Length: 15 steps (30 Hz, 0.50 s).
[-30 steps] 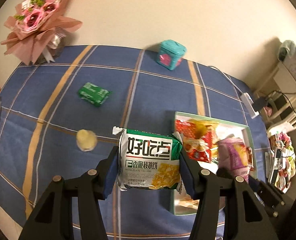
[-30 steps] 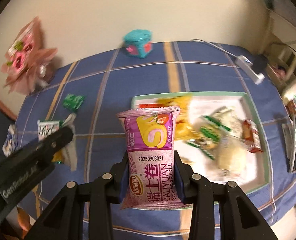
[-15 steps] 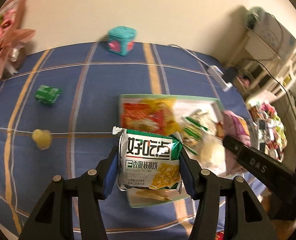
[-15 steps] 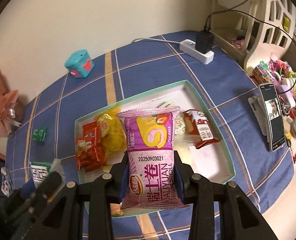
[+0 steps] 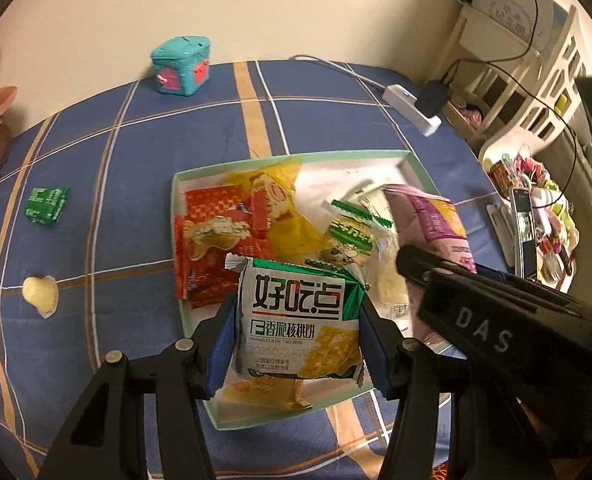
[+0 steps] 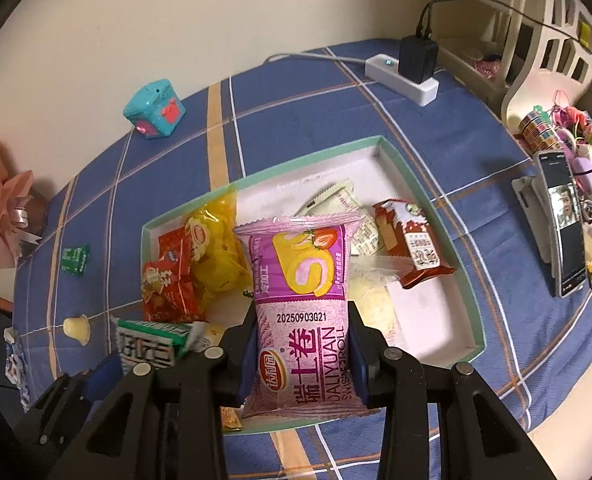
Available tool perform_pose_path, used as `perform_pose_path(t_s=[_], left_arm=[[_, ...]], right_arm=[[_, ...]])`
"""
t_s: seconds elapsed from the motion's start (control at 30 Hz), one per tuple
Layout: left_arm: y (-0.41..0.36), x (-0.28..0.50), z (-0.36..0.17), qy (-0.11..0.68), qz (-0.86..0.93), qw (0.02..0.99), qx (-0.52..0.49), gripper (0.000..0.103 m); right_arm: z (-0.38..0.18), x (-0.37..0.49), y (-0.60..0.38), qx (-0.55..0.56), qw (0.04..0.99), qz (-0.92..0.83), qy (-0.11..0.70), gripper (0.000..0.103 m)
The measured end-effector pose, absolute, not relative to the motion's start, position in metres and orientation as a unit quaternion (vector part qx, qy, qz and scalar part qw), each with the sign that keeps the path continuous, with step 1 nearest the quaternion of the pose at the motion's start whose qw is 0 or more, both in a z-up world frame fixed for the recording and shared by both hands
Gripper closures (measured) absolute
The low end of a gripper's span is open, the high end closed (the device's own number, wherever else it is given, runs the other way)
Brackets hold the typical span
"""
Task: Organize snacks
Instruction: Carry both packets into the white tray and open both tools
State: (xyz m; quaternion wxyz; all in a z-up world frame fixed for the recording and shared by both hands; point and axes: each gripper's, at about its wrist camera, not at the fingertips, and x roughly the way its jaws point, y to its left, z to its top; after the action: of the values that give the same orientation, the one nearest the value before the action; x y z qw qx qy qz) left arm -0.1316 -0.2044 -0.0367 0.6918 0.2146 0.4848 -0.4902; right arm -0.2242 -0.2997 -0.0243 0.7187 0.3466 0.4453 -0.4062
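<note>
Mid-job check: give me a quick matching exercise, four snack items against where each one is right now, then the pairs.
Items:
1. green-and-white biscuit pack
2. purple Swiss roll pack
3. small green packet
4. red-and-white packet

Places:
A. lying in the tray
B. clamped in the right gripper
C. on the blue cloth, left of the tray
D. clamped in the left gripper

Pairs: 1-D, 2-B, 3-C, 4-A

Two grippers (image 5: 298,340) (image 6: 302,354), one tray (image 6: 436,216), one green candy (image 5: 45,204), one jelly cup (image 5: 39,292), one teal box (image 5: 181,65).
</note>
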Motion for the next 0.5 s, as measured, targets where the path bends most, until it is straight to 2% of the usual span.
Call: perform_pose_path(t_s=[0.33, 0.5], left_arm=[[-0.216, -0.139, -0.045, 0.478, -0.499, 0.688, 0.223, 0.045], [-0.216, -0.138, -0.045, 0.48, -0.497, 0.688, 0.221, 0.04]], right_arm=[[-0.029, -0.223, -0.302, 0.351, 0.715, -0.402, 0.451, 0.062], [-0.03, -0.223, -0.302, 0.351, 0.715, -0.402, 0.451, 0.062]])
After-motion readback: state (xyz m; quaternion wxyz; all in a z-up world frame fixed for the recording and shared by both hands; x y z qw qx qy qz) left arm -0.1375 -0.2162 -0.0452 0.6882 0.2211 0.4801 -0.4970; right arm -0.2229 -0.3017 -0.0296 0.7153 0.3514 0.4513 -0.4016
